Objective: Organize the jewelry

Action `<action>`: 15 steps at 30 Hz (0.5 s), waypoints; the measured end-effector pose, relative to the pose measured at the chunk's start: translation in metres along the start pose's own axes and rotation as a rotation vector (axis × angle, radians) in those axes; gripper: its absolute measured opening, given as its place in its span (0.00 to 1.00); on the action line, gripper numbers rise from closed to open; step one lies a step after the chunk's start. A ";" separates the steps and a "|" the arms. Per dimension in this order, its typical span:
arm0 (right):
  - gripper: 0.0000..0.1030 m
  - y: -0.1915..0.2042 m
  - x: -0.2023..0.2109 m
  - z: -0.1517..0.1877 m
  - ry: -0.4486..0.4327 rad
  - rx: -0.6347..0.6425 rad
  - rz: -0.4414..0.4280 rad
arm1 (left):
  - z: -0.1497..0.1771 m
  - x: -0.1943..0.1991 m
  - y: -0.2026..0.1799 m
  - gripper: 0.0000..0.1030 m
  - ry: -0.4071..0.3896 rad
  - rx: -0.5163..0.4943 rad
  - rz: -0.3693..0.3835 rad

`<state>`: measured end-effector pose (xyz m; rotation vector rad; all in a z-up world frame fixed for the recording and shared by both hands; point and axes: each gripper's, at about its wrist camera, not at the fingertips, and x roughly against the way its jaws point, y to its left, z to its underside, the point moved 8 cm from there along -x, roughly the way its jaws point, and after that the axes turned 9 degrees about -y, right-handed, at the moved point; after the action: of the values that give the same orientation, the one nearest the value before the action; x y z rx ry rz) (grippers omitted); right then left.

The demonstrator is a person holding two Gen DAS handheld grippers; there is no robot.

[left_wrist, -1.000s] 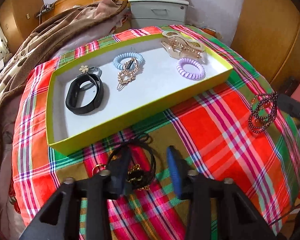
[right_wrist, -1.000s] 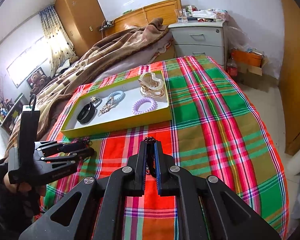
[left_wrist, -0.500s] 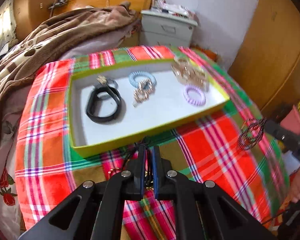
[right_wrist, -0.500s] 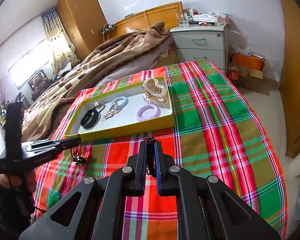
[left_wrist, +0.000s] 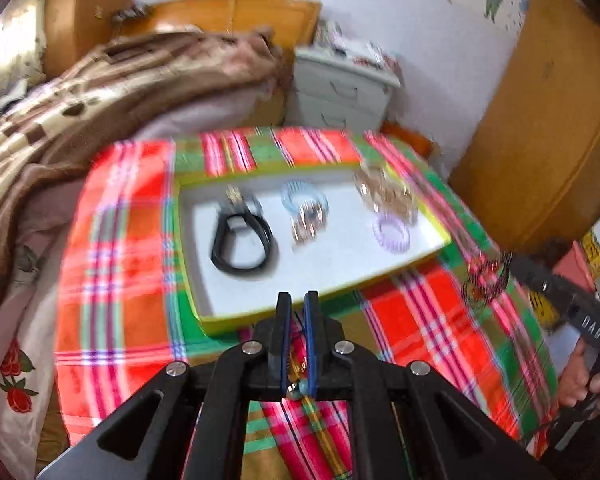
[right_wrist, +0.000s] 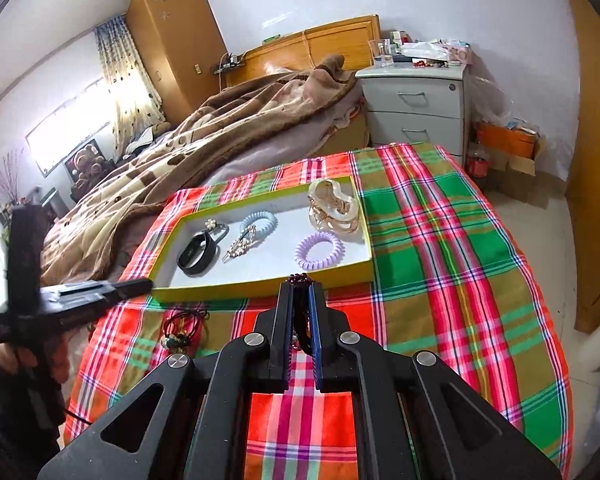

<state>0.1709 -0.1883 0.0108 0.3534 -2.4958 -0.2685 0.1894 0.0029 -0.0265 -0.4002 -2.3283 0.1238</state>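
Note:
A yellow-green tray [right_wrist: 260,284] on the plaid cloth holds a black band [right_wrist: 198,255], a blue coil tie [right_wrist: 259,222], a gold hairpin [right_wrist: 240,245], a purple coil tie [right_wrist: 319,251] and a gold claw clip [right_wrist: 334,206]. My right gripper [right_wrist: 300,286] is shut on a dark beaded bracelet [right_wrist: 299,279], just before the tray's near wall. My left gripper [left_wrist: 295,300] is shut on a black cord necklace [left_wrist: 300,384] with gold beads, raised in front of the tray [left_wrist: 228,320]. In the right wrist view the necklace [right_wrist: 182,330] hangs under the left gripper [right_wrist: 140,286].
A brown blanket [right_wrist: 204,152] lies on the bed to the left. A grey nightstand [right_wrist: 416,108] stands behind the table. A wooden door [right_wrist: 596,200] is at the right. Boxes [right_wrist: 508,148] sit on the floor.
My left gripper closed on the black cord necklace and lifted it off the cloth toward the tray. My right gripper kept hold of the beaded bracelet and barely moved.

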 end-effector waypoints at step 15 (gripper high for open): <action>0.07 0.001 -0.007 0.005 0.024 -0.015 -0.007 | 0.037 -0.050 0.000 0.35 0.166 -0.169 -0.090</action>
<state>0.1731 -0.1847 0.0031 0.3578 -2.4684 -0.2837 0.1967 -0.0117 -0.0866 -0.3733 -2.1951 -0.1454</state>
